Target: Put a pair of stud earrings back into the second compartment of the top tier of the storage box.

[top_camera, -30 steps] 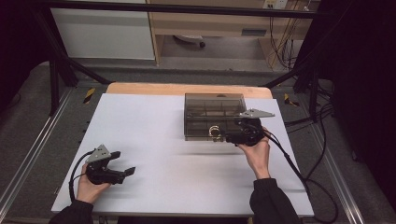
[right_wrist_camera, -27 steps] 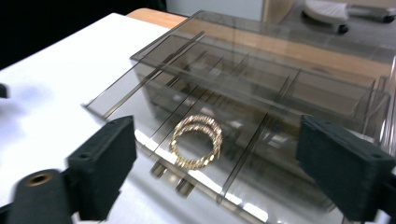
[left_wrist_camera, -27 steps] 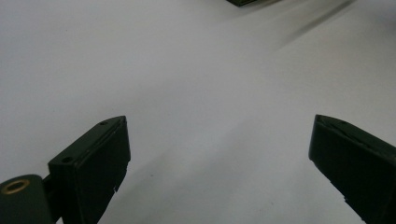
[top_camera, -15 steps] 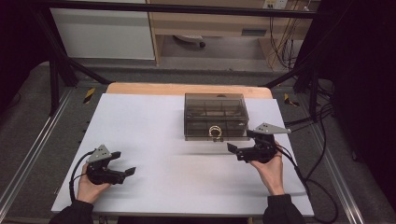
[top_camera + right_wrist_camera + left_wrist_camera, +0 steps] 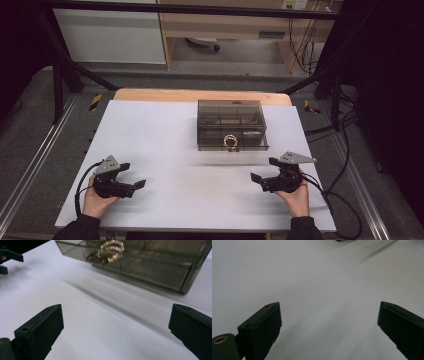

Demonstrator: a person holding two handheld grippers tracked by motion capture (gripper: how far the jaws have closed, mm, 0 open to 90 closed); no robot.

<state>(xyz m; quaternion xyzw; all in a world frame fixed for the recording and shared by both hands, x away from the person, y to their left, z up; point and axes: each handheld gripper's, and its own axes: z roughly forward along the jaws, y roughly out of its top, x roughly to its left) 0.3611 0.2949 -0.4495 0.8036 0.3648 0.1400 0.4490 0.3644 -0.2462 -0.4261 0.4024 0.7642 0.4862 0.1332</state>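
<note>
Honestly, nothing is at stake yet, since both my tools are empty and off the work. The white table (image 5: 165,130) is bare across its near half. At its far middle sits the smoky clear box (image 5: 231,125), lid down as far as I can tell, divided into compartments, with a gold ring pull (image 5: 230,141) on its front face.

My right gripper (image 5: 263,169) rests near the front right edge, jaws spread wide, holding nothing, well apart from the box. My left gripper (image 5: 132,174) lies at the front left, spread too, with bare table between its jaws.

Risks, as I judge them: the box looks light, so a push at the front could slide it back instead of opening anything. The pull is small and shiny; wide jaws could close beside it or slip off.
</note>
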